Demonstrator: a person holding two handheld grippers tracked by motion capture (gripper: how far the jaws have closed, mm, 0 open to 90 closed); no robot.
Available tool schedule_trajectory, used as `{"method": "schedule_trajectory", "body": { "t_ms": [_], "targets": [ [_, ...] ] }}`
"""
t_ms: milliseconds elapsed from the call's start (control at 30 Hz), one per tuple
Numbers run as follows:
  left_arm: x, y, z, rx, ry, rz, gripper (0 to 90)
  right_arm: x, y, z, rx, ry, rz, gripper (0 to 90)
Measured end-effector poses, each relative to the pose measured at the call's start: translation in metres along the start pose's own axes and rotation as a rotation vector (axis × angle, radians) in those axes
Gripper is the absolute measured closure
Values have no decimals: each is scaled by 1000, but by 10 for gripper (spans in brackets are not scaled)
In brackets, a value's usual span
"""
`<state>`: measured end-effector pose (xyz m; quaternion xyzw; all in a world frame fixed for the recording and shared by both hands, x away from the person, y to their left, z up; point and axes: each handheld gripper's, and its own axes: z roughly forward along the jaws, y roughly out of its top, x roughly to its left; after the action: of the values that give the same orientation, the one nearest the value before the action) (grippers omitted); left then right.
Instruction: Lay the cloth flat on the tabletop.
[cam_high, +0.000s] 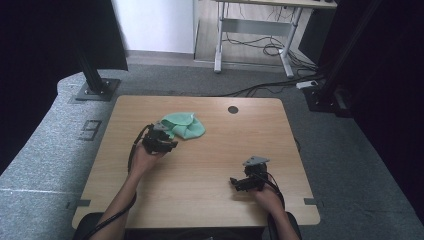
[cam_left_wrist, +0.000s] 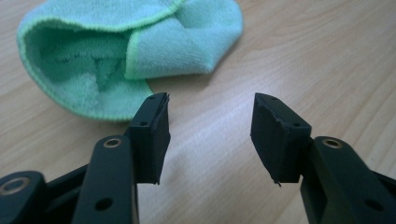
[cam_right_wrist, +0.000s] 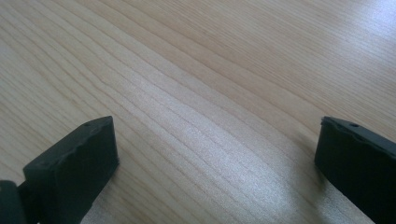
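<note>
Right gripper (cam_high: 235, 184): nearest item, held in the person's right hand low on the counter (cam_high: 210, 200), toward its right side. Jaws released and spread wide; the right gripper view shows bare wood grain between them (cam_right_wrist: 215, 154), nothing held.

Left gripper (cam_high: 167, 141): held in the person's left hand, farther up the counter on its left half, pointing toward the cloth. Jaws released, standing partly apart, with bare wood between the pads (cam_left_wrist: 154, 140) in the left gripper view. Nothing is gripped. The tip of one jaw sits just at the near hem of the cloth; whether it touches cannot be told.

Cloth (cam_high: 184, 125): mint-green microfibre, crumpled and loosely folded over itself, lying on the counter just beyond the left gripper, left of centre. In the left gripper view (cam_left_wrist: 126, 51) one flap is folded across the middle and a stitched hem runs round the edge.

Round hole (cam_high: 233, 109): dark, near the counter's far edge, well apart from the cloth.
</note>
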<state>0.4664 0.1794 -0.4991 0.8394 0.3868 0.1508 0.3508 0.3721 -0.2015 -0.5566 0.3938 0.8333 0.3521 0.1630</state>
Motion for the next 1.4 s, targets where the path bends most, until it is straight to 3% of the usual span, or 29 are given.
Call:
{"method": "schedule_trajectory", "body": {
  "t_ms": [233, 400, 800, 867, 967, 1100, 1400],
  "targets": [
    [9, 10, 9, -14, 18, -4, 594, 0, 0, 0, 0, 1, 0, 0],
    [17, 10, 19, -7, 25, -32, 633, 0, 0, 0, 0, 1, 0, 0],
    [28, -5, 42, 83, 41, -51, 679, 0, 0, 0, 0, 0, 0, 0],
    [29, -8, 42, 70, 50, -69, 731, 0, 0, 0, 0, 0, 0, 0],
    [33, -10, 41, 58, 33, -105, 834, 0, 0, 0, 0, 1, 0, 0],
    [30, -12, 39, 55, 32, -92, 869, 0, 0, 0, 0, 0, 0, 0],
    [12, -23, 28, 61, -19, -50, 866, 0, 0, 0, 0, 0, 0, 0]
  ]
}}
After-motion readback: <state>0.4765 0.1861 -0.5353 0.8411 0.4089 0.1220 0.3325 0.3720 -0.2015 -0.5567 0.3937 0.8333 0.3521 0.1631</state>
